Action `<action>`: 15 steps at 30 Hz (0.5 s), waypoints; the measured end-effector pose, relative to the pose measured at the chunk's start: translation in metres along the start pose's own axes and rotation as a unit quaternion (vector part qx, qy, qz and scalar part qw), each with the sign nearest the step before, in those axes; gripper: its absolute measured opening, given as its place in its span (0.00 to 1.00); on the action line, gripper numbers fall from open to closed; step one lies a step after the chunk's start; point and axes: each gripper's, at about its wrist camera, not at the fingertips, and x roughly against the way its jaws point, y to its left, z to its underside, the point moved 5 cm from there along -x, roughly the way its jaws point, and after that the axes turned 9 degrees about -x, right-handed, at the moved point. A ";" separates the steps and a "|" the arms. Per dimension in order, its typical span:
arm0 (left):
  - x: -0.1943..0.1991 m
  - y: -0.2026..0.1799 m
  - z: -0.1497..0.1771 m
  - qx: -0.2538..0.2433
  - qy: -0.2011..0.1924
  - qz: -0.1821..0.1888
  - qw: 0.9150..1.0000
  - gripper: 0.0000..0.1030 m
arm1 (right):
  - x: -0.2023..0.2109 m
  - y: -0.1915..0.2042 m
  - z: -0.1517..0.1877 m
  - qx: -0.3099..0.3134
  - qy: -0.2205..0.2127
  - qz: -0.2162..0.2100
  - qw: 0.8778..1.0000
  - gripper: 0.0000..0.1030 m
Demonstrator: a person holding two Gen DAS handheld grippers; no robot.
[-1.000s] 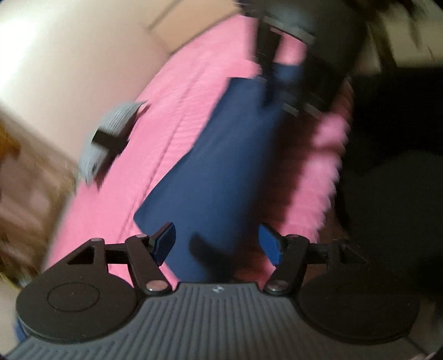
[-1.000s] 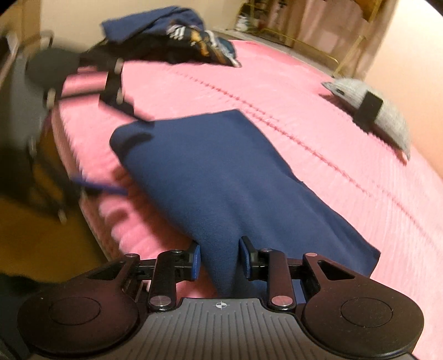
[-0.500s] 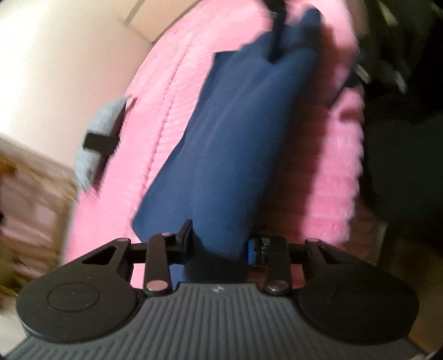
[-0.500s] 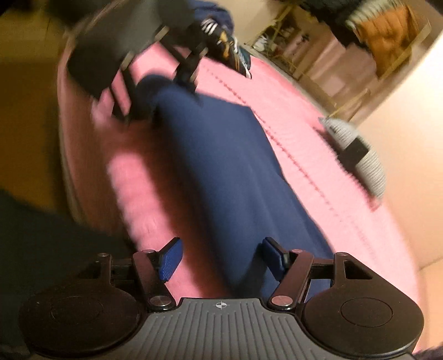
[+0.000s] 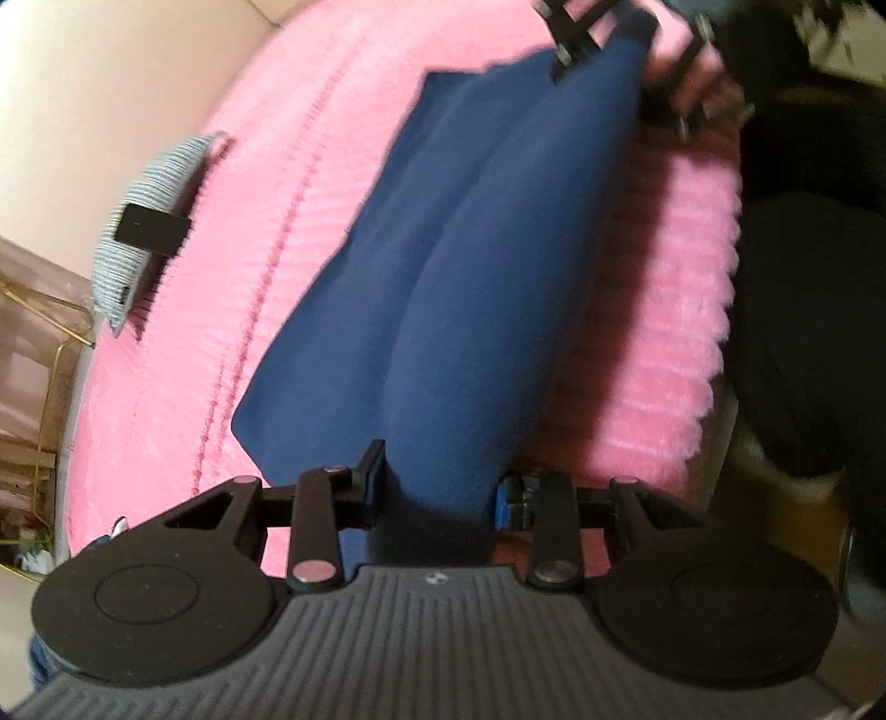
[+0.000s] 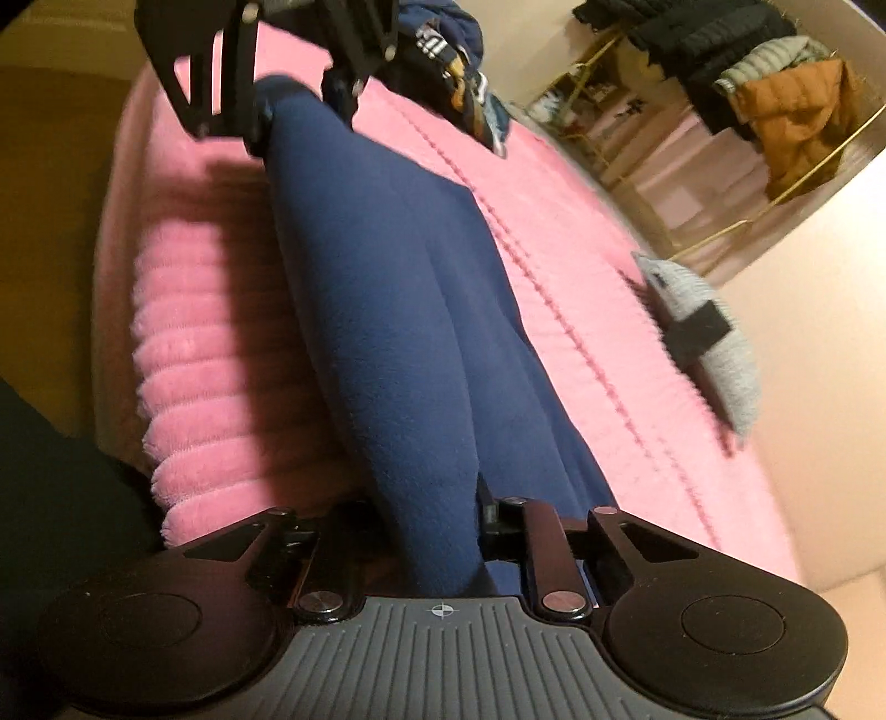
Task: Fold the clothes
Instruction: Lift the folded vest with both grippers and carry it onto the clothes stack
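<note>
A navy blue garment (image 5: 443, 266) lies lengthwise on a pink ribbed bed cover (image 5: 266, 183). My left gripper (image 5: 440, 490) is shut on one end of its near edge, which is lifted into a ridge. My right gripper (image 6: 426, 518) is shut on the opposite end of the same edge of the garment (image 6: 398, 310). Each gripper shows at the far end of the other's view: the right gripper (image 5: 614, 50) at the top of the left wrist view, the left gripper (image 6: 277, 88) at the top of the right wrist view.
A grey striped item with a black band (image 5: 149, 221) lies on the bed cover (image 6: 581, 266) by the wall; it also shows in the right wrist view (image 6: 703, 338). A pile of clothes (image 6: 448, 61) sits at the bed's end. A clothes rack (image 6: 775, 99) stands behind. The bed edge (image 6: 171, 360) drops to the floor.
The left gripper went from open to shut on the garment's end. The right gripper opened half a second ago and is now shut on the garment again. The near edge is lifted.
</note>
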 end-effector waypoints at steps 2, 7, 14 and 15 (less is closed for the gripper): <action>0.004 0.008 -0.005 -0.006 0.017 0.025 1.000 0.29 | 0.009 -0.013 -0.007 -0.008 0.008 -0.031 0.999 0.15; 0.043 0.055 -0.033 0.000 0.032 0.103 0.994 0.27 | 0.058 -0.067 -0.041 -0.022 0.059 -0.086 0.994 0.14; 0.116 0.118 -0.103 -0.004 -0.014 0.187 0.982 0.27 | 0.167 -0.155 -0.071 -0.057 0.144 -0.111 0.982 0.14; 0.125 0.124 -0.115 -0.009 -0.025 0.194 0.981 0.27 | 0.183 -0.165 -0.073 -0.062 0.155 -0.106 0.980 0.14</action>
